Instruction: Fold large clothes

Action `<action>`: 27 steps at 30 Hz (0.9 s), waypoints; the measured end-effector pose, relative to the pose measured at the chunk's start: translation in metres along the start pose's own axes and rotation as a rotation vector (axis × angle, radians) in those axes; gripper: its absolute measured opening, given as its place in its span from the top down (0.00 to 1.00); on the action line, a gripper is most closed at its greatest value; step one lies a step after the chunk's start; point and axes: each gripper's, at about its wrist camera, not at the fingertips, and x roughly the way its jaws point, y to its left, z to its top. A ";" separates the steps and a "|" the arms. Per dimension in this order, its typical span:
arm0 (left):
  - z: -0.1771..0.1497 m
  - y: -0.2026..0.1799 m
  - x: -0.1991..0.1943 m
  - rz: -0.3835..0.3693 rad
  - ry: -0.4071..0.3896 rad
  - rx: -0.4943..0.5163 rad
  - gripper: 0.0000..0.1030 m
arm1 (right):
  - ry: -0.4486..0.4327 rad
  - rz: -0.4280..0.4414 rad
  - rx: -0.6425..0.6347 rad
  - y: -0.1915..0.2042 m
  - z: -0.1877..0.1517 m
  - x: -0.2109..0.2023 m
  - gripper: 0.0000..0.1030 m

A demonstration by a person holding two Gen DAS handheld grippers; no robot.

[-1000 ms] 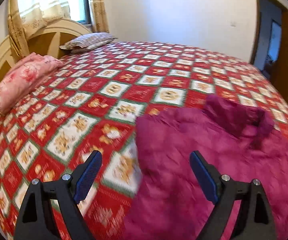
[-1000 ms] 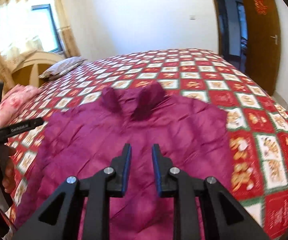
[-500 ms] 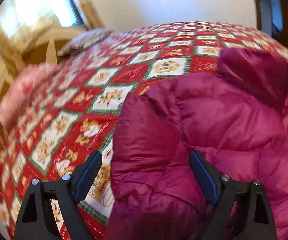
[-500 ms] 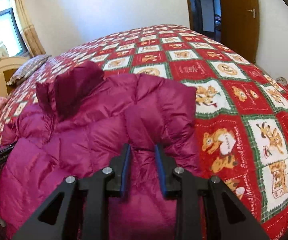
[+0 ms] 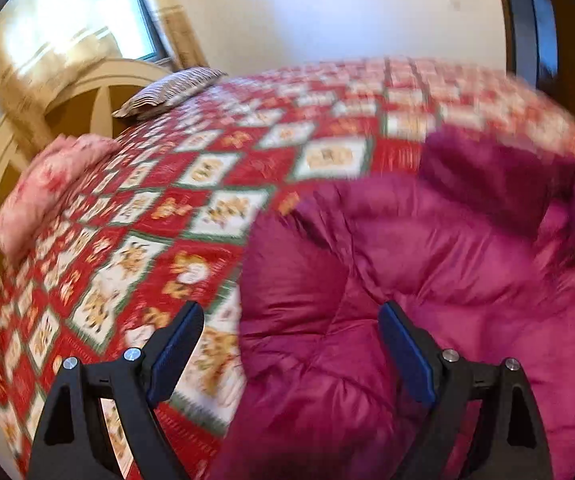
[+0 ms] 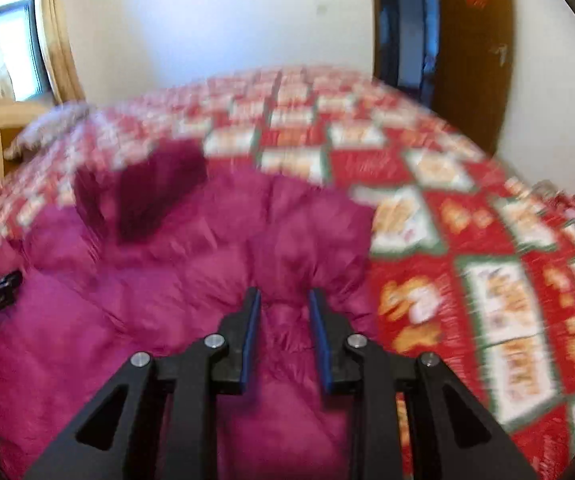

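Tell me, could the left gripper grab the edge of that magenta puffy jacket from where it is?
Probably yes: the left gripper is wide open, the jacket's near edge already lies between its fingers, and nothing blocks it.

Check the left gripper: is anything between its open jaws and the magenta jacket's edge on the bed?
Nothing visible. The left gripper is open with the magenta puffer jacket directly ahead; its left edge already lies between the fingers. Only the red patterned bedspread shows beside it.
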 end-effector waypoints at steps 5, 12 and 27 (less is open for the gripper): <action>-0.004 -0.015 -0.047 -0.115 -0.063 0.017 0.13 | -0.033 0.173 -0.068 0.043 -0.003 -0.039 0.71; -0.045 -0.071 -0.032 -0.099 -0.023 0.189 0.13 | 0.097 0.228 -0.133 0.071 -0.042 -0.003 0.72; -0.055 -0.074 -0.020 -0.123 -0.005 0.183 0.12 | 0.112 0.233 -0.133 0.070 -0.054 0.006 0.73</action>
